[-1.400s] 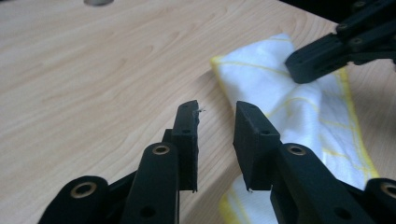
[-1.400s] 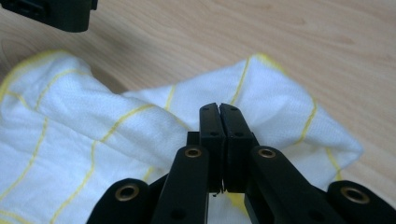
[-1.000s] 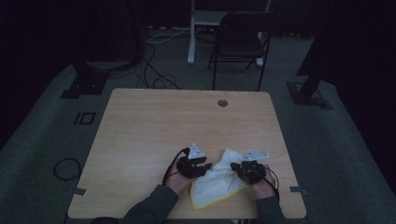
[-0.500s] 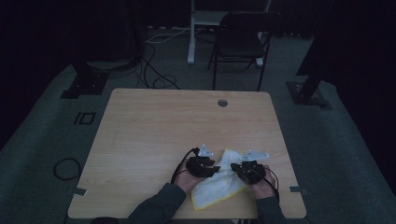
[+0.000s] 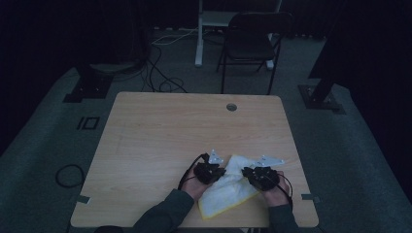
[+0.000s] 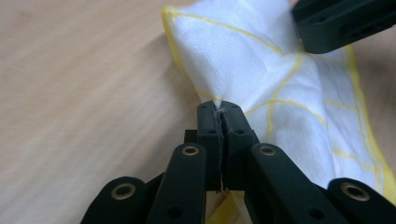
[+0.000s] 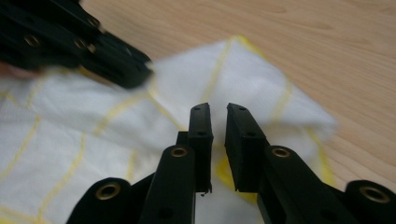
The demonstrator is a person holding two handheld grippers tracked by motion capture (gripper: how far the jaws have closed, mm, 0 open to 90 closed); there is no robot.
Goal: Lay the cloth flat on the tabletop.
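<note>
Dim table scene keeps much of the cloth work out of your sight

From your high view the white cloth with yellow lines (image 5: 224,193) is partly covered by your hands and both grippers, and the low light leaves their jaws too small and dark to read; your sleeves are cut off at the near edge. In your left gripper view the left gripper (image 6: 219,108) hides the pinched fold of cloth between its pads, the cloth runs off the right and top edges, and the other gripper's black body is cropped at the top right. In your right gripper view the cloth's far corner is blurred, and its near part runs out of frame behind the right gripper (image 7: 218,109).
</note>
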